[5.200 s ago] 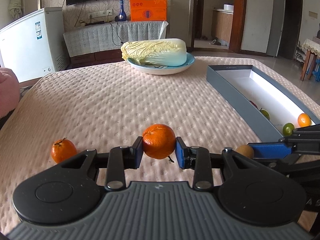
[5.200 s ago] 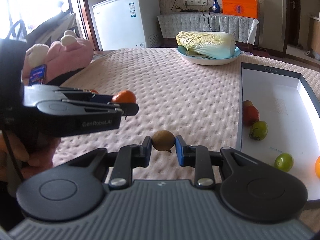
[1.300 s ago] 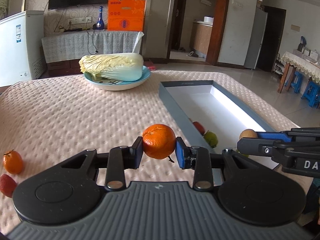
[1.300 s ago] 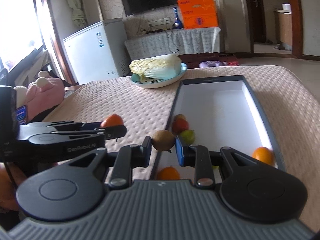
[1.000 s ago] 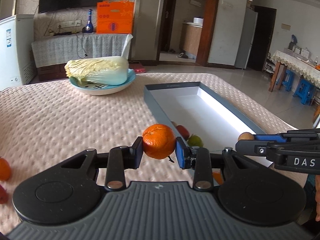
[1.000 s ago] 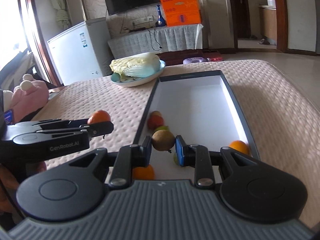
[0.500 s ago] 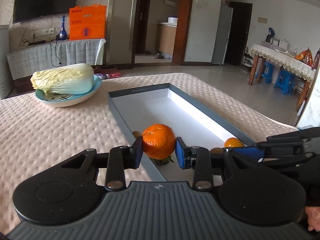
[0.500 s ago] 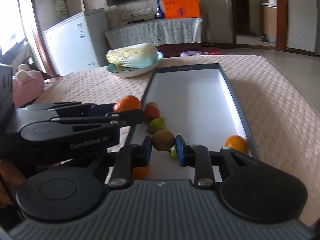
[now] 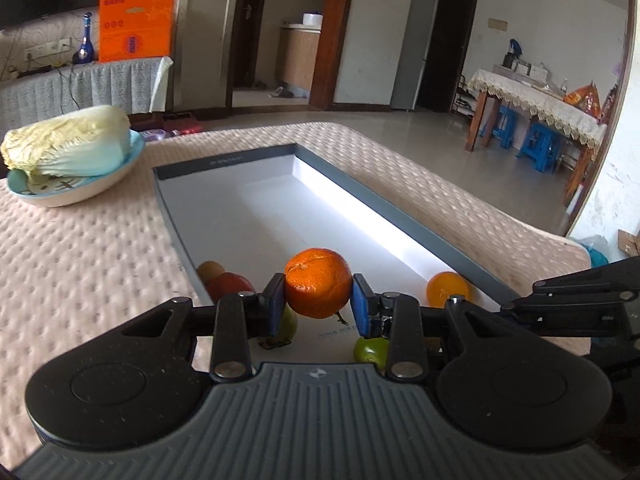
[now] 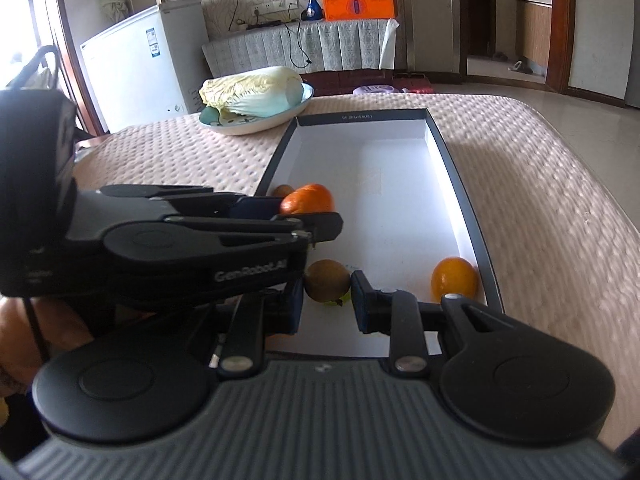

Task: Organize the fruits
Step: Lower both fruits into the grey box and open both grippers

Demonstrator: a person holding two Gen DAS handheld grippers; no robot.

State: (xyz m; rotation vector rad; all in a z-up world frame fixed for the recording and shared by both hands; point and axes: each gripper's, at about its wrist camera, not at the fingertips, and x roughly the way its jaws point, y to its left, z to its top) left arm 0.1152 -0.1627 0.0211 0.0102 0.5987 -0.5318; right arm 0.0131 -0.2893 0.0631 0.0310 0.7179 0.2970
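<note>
Closest to the left wrist camera, the left gripper [image 9: 318,305] is closed on a mandarin [image 9: 318,282], with a blue pad pressing on each side of it. The mandarin is bright orange and round, its skin is a little wrinkled, and a thin dark crease runs near its top. It hangs above the near end of the box [image 9: 384,200], not touching the floor of it.

Under and around this gripper, some fruits lie on the white floor of the box: a green fruit [image 9: 370,350] just below the right pad, a second greenish fruit [image 9: 289,326] partly hidden behind the left pad, a red fruit [image 9: 228,285] and a brown fruit [image 9: 211,269] against the left wall, and an orange [image 9: 447,289] near the right wall.

From the right wrist camera, the right gripper [image 10: 327,296] is clamped on a small brown fruit [image 10: 327,280], round and dull in colour, with a darker underside. It is also over the near end of the box [image 10: 452,168]. The left gripper [image 10: 310,220] crosses this view from the left, carrying the mandarin [image 10: 308,199] a bit further into the box.

The box is long and shallow, with dark grey walls and a white inside, and it lies on a pink quilted cover [image 9: 80,248]. Beyond its far left corner stands a blue-rimmed plate [image 9: 76,192] with a napa cabbage [image 9: 68,144] lying on it.
</note>
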